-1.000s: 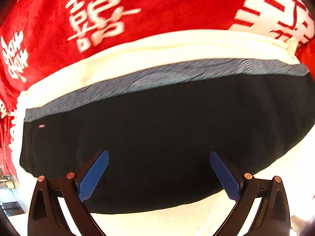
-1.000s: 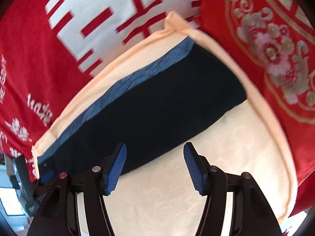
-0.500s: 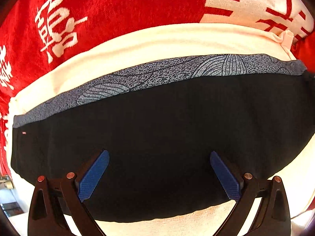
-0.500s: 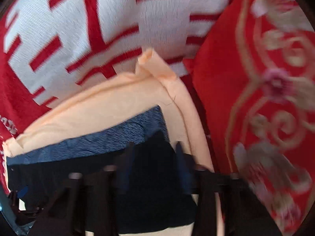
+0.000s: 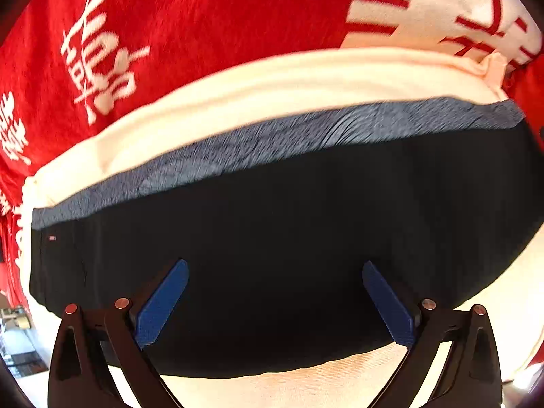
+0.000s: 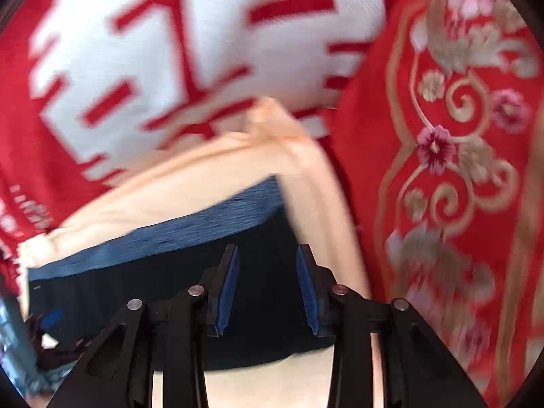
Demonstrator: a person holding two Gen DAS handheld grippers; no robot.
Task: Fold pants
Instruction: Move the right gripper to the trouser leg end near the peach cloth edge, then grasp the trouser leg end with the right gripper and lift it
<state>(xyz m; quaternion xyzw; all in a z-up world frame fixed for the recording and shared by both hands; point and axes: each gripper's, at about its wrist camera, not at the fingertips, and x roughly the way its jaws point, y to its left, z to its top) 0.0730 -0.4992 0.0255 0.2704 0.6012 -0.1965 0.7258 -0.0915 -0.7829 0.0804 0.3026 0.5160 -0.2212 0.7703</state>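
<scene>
The black pants [image 5: 272,238] lie folded flat on a cream cloth [image 5: 258,91], with a grey-blue patterned waistband [image 5: 272,142] along the far edge. My left gripper [image 5: 275,302] is wide open above the middle of the pants, holding nothing. In the right wrist view the pants [image 6: 265,306] show at their right end, with the waistband [image 6: 204,231] beyond. My right gripper [image 6: 267,289] is open, its jaws a narrow gap apart, over the pants' right end near the cream cloth [image 6: 204,176] corner. The left gripper's blue tip [image 6: 51,318] shows at far left.
A red blanket with white characters [image 5: 170,34] lies under the cream cloth. A red embroidered pillow with flowers [image 6: 459,170] lies to the right of the cloth. A floor area [image 5: 17,346] shows at the lower left.
My right gripper has moved from the cloth in front of the pants to over their right end, and its jaws have narrowed. The left gripper stayed wide open over the pants.
</scene>
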